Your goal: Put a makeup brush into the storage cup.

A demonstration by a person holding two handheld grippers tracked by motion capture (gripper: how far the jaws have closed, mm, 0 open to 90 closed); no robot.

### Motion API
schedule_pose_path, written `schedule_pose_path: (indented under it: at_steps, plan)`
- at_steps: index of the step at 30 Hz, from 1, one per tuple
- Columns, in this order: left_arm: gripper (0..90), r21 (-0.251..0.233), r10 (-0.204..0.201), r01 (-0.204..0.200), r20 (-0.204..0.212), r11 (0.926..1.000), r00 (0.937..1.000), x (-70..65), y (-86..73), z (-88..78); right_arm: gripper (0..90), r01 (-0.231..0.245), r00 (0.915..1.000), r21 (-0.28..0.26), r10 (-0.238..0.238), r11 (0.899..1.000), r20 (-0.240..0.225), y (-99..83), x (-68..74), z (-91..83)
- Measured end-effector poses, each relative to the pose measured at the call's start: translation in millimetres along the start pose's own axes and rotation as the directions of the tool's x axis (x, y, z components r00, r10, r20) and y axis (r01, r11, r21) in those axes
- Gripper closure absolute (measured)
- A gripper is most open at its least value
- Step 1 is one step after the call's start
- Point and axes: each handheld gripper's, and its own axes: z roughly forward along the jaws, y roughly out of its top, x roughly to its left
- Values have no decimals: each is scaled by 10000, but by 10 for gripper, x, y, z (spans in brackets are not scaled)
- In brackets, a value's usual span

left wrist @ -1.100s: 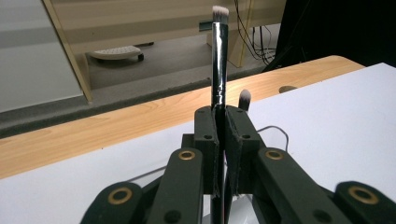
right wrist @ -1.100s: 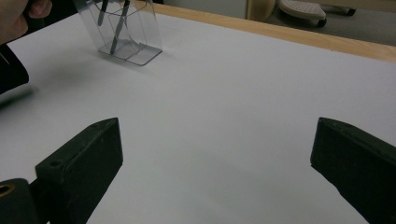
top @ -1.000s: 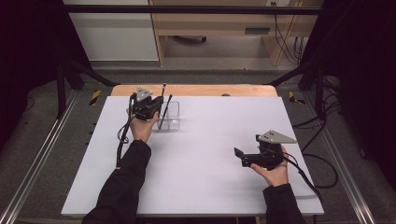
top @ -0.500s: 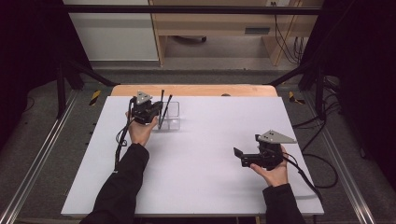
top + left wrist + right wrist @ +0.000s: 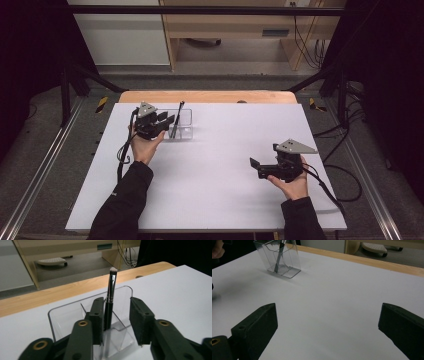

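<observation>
Clear acrylic holder (image 5: 181, 124) near the table's far-left corner now has the makeup brush (image 5: 110, 298) standing in it; left gripper (image 5: 116, 315) jaws just opened, released and backing off. Placement looks done; right gripper (image 5: 255, 167) idles wide open, empty, near the right edge.

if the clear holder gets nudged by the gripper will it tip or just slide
The holder looks like thin clear plastic, so probably light; on the smooth white table it would likely slide from a low push. It stands fairly tall on a small base with a brush leaning above its rim, so a push near the top might tip it. The walls seem stiff, possibly brittle.
</observation>
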Motion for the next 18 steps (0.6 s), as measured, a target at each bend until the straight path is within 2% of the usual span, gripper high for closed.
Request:
schedule_pose_path:
  at_steps: [7, 10, 14, 18]
  plan:
    - [513, -75, 266, -266, 41, 9996, 9996, -84, -28, -264, 26, 25, 10000, -26, -25, 10000, -9, 4, 7, -6]
    - [470, -249, 273, -270, 102, 9993, 9996, -114, -42, -366, 26, 17, 10000, -56, -17, 10000, -7, 8, 13, -9]
    - [413, -195, 450, -447, 128, 9988, 9989, -162, -75, -473, 26, 21, 10000, -157, -21, 9999, 9, 13, 17, -18]
    - [365, -223, 394, -388, 301, 9990, 9988, -194, -118, -572, 26, 28, 10000, -190, -28, 9998, 15, 15, 17, -25]
